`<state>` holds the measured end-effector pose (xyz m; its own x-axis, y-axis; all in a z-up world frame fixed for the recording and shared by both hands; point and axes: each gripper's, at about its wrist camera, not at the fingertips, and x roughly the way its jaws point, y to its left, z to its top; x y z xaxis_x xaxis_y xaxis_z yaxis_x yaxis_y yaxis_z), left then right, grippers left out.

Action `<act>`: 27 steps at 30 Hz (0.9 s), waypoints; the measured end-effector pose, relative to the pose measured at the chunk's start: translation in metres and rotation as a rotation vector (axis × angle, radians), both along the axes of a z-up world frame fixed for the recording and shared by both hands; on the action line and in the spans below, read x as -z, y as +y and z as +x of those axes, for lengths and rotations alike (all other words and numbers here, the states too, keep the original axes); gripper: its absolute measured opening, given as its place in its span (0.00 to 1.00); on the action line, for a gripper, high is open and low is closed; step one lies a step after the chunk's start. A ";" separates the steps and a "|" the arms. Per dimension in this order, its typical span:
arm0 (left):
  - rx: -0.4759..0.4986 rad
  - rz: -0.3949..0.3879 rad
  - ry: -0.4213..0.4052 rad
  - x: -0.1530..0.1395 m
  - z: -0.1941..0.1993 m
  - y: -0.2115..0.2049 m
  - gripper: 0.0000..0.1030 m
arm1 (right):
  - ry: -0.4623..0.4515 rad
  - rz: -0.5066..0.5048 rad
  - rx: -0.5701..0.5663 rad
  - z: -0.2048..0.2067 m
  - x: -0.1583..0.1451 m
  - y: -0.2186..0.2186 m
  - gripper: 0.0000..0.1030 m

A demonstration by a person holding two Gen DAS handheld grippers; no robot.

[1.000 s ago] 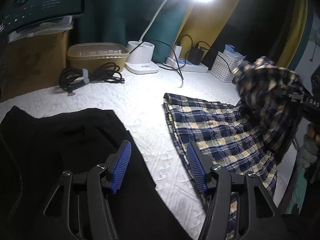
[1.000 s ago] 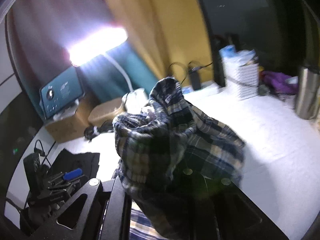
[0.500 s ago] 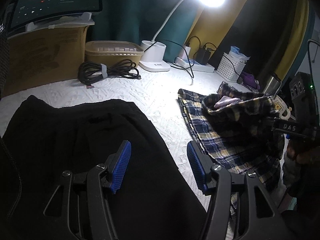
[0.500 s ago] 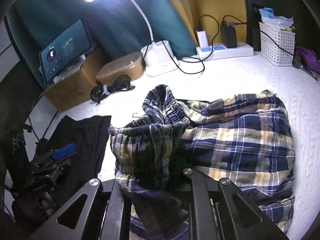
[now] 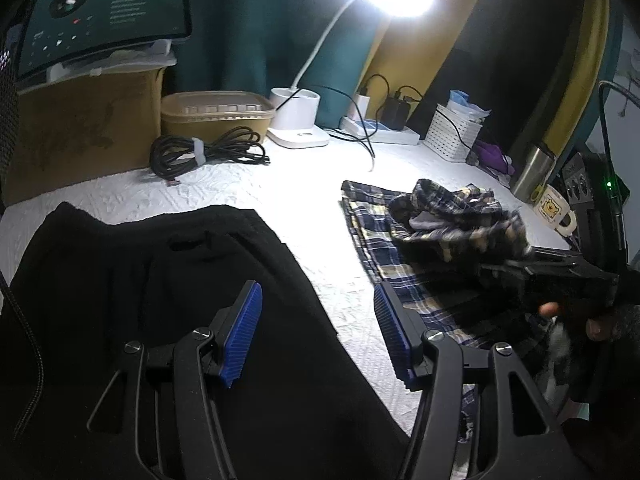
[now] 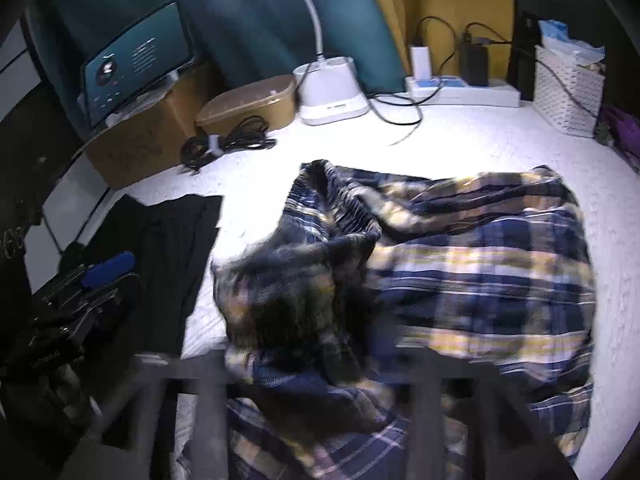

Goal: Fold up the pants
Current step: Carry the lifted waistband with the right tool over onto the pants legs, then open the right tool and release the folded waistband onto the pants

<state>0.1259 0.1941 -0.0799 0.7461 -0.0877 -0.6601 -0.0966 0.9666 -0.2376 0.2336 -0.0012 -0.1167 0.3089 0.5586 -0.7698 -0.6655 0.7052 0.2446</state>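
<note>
Plaid pants in blue, yellow and white lie crumpled on the white table cover; they also show in the left wrist view. My right gripper is shut on a bunched fold of the plaid pants, low over the table; it shows from the side in the left wrist view. My left gripper is open and empty, with blue pads, hovering over black pants that lie flat at the left. The black pants also show in the right wrist view.
At the back stand a monitor on a cardboard box, a tan lidded container, a coiled black cable, a lamp base, a power strip and a white basket. A steel flask and mug stand at the right.
My right gripper has lowered the bunched plaid pants from high in the air down onto the table. The left gripper has stayed open and tilted back a little over the black pants.
</note>
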 end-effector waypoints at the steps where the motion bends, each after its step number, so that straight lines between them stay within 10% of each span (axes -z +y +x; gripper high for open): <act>1: 0.003 0.007 -0.001 -0.002 0.000 -0.003 0.57 | 0.000 0.008 -0.009 -0.001 -0.001 0.001 1.00; 27: 0.090 0.078 0.051 -0.014 0.044 -0.098 0.59 | -0.068 0.045 0.201 0.025 -0.007 -0.145 1.00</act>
<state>0.1698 0.0965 -0.0664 0.7025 -0.0998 -0.7046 -0.0186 0.9872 -0.1584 0.2589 -0.1459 -0.1096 0.4679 0.5138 -0.7191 -0.5284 0.8148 0.2384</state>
